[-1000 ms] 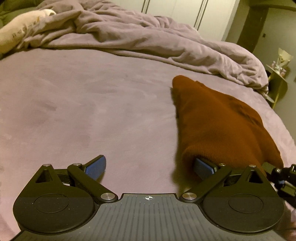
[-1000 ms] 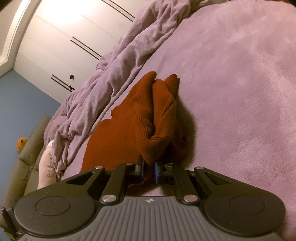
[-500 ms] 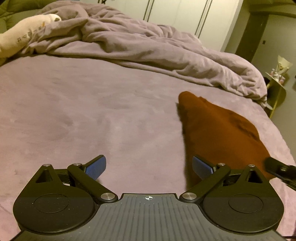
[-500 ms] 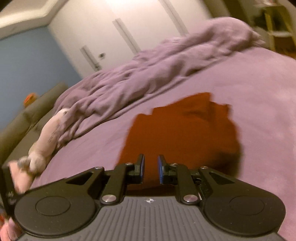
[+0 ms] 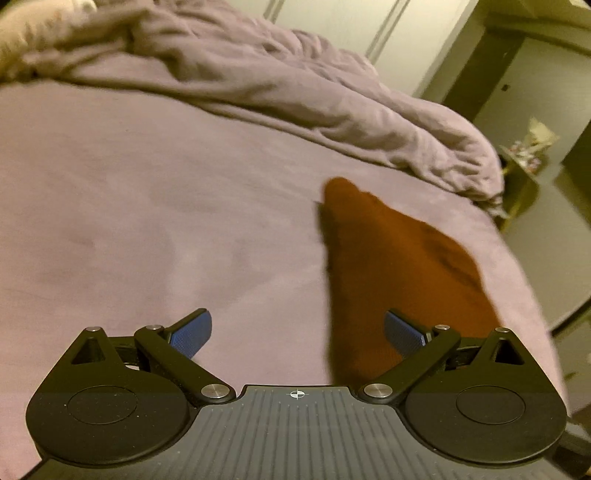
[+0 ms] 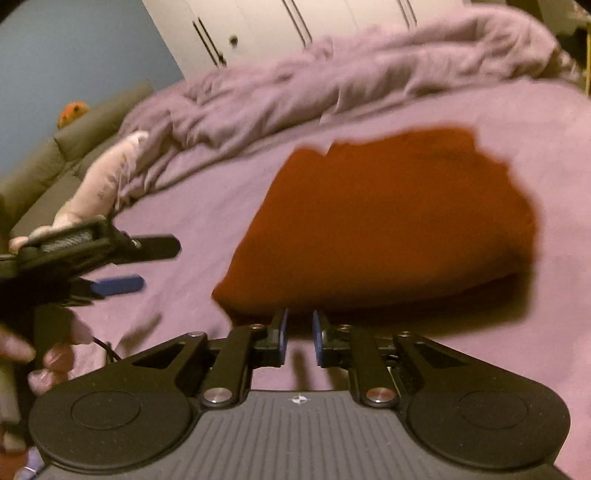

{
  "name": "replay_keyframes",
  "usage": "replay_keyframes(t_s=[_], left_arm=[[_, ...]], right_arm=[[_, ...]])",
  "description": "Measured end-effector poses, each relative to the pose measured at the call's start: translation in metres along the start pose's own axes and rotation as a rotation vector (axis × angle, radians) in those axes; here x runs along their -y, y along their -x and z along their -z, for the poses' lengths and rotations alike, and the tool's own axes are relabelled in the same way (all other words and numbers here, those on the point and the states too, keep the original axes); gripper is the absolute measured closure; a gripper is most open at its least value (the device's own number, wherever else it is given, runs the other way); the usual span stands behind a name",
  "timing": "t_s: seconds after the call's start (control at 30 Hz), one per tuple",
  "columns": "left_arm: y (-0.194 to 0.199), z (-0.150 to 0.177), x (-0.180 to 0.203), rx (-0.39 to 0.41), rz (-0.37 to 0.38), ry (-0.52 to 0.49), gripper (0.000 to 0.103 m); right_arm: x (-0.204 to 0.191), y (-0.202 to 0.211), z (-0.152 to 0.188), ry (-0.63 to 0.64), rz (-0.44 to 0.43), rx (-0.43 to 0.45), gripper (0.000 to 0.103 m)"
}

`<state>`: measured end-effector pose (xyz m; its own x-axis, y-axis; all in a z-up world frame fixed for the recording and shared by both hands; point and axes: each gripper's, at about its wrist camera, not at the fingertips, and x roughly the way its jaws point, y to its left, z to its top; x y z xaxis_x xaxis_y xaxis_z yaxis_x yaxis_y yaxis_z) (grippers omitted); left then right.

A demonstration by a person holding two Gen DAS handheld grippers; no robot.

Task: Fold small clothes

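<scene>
A rust-red knit garment [image 5: 399, 266] lies folded on the purple bed sheet [image 5: 147, 221]; it also shows in the right wrist view [image 6: 388, 221]. My left gripper [image 5: 297, 332] is wide open and empty, just off the garment's near left edge; its right pad [image 5: 402, 334] overlaps the cloth in the view. My right gripper [image 6: 298, 332] stands just short of the garment's near edge, jaws a narrow gap apart with nothing between them. The left gripper [image 6: 110, 266] shows at the left of the right wrist view, held by a hand.
A crumpled purple duvet [image 5: 295, 92] lies along the far side of the bed. A pale soft toy [image 6: 103, 184] lies at the far left by a grey sofa [image 6: 55, 158]. White wardrobe doors [image 6: 295, 29] stand behind. A small side table [image 5: 524, 173] is at the far right.
My right gripper let go of the garment's folded part, swung round and drew back to its near edge. The garment now lies flat. My left gripper pulled back slightly, still open.
</scene>
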<state>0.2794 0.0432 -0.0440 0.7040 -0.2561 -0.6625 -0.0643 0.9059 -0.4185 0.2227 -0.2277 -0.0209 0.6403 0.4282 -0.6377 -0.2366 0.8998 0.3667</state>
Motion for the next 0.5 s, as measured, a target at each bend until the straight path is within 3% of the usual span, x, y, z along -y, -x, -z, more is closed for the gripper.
replay_keyframes(t_s=[0.07, 0.13, 0.2, 0.27, 0.37, 0.47, 0.5], left_arm=[[-0.013, -0.009, 0.005, -0.021, 0.044, 0.005, 0.001], [-0.028, -0.017, 0.011, -0.033, 0.084, -0.008, 0.001], [-0.050, -0.024, 0.013, -0.098, 0.117, 0.003, 0.001], [-0.072, -0.032, 0.009, -0.170, 0.159, 0.050, 0.001], [-0.096, -0.038, 0.003, -0.207, 0.206, 0.125, 0.002], [-0.113, -0.041, 0.006, -0.222, 0.237, 0.146, 0.008], [-0.118, -0.042, 0.009, -0.228, 0.243, 0.144, 0.012]], right_arm=[[0.020, 0.021, -0.013, -0.023, 0.026, 0.065, 0.067], [0.046, 0.034, -0.029, -0.063, 0.074, 0.126, 0.062], [0.079, 0.035, -0.043, -0.145, 0.085, 0.144, 0.056], [0.117, 0.022, -0.055, -0.271, 0.048, 0.100, 0.047], [0.161, -0.009, -0.063, -0.448, -0.070, 0.002, 0.040], [0.174, -0.027, -0.071, -0.459, -0.120, -0.028, 0.021], [0.176, -0.032, -0.073, -0.451, -0.120, -0.044, 0.021]])
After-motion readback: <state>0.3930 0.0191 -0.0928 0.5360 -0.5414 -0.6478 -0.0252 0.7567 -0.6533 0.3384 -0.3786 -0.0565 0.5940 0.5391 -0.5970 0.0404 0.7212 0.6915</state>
